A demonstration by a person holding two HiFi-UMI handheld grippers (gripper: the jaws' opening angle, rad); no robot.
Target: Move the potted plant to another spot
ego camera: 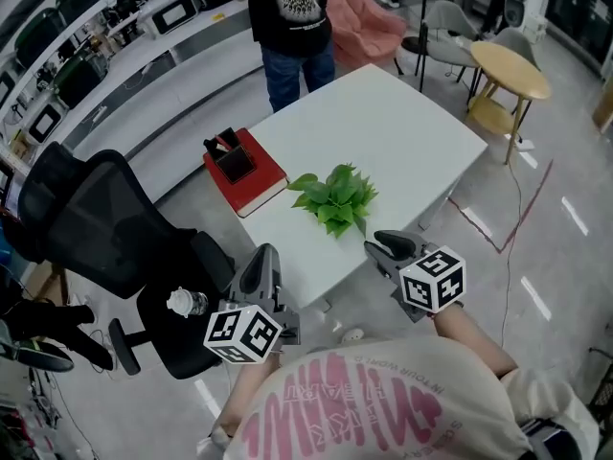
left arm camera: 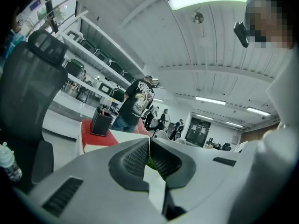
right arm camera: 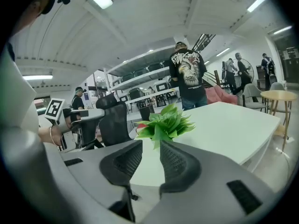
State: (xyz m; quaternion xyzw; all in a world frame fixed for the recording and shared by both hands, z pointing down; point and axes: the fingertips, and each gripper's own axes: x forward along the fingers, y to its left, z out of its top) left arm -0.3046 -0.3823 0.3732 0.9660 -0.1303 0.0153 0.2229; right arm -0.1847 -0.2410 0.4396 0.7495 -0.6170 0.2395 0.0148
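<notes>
Head view, potted plant (ego camera: 335, 197): near table (ego camera: 412, 132) front edge; pot hidden under leaves.
Handling: we judge it light, leaves soft; grasp low, at pot.
Right gripper (ego camera: 386, 247): jaws slightly apart, empty.
Left gripper (ego camera: 261, 268): jaws together, empty.

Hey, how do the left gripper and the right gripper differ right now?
The left gripper has its jaws together; the right gripper has its jaws slightly apart. The left gripper is by the office chair; the right gripper is nearer the potted plant. Both are empty and hold nothing.
</notes>
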